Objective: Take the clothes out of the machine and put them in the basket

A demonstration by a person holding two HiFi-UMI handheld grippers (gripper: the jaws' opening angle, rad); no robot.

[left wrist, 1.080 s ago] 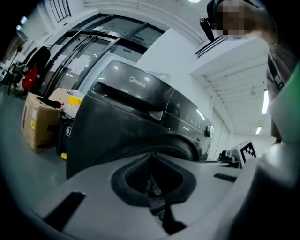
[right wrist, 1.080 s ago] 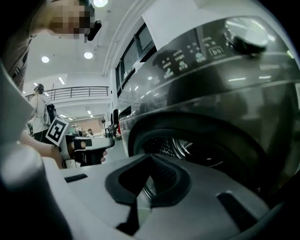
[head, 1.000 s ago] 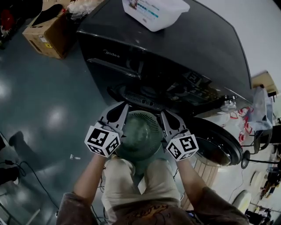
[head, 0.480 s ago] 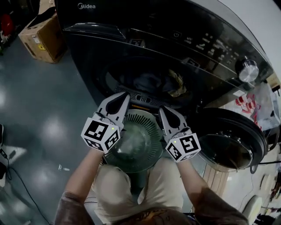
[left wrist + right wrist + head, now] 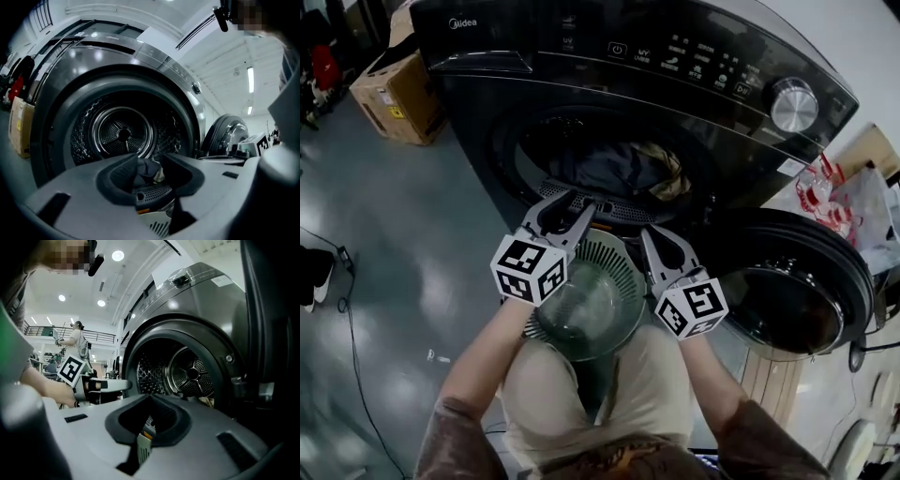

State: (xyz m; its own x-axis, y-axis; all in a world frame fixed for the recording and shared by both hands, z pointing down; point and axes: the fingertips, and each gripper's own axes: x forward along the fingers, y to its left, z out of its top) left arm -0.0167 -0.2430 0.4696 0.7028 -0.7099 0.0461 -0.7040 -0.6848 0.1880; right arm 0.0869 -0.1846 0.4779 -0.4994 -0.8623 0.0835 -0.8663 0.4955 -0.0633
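left gripper (image 5: 574, 202) hangs level in front of the open washing machine (image 5: 694, 66), its jaws parting, with nothing pressed between them. right gripper (image 5: 650, 235) sits beside it, clenched and empty, tips meeting.

the clothes (image 5: 619, 169), a dark heap with a pale tan piece on its right, lie in the mouth of the drum, just beyond both grippers and untouched. the green basket (image 5: 615, 254) sits low between the two grippers, close against the person's lap, and looks empty. the round door (image 5: 797, 291) hangs swung open to the right. a cardboard box (image 5: 394, 84) stands on the floor to the left of the machine.

judging by this, the task is at its very start: door open, nothing lifted, every garment to be moved. the next step is likely a reach into the drum.

only the head view shows the basket's bowl and the control panel. the left gripper (image 5: 150, 161) view looks between its parted jaws at the clothes (image 5: 149, 169) and up into the perforated drum (image 5: 122, 133). the right gripper (image 5: 151, 398) view shows the drum from the other side, plus the left gripper (image 5: 123, 386) and a distant person in the room.
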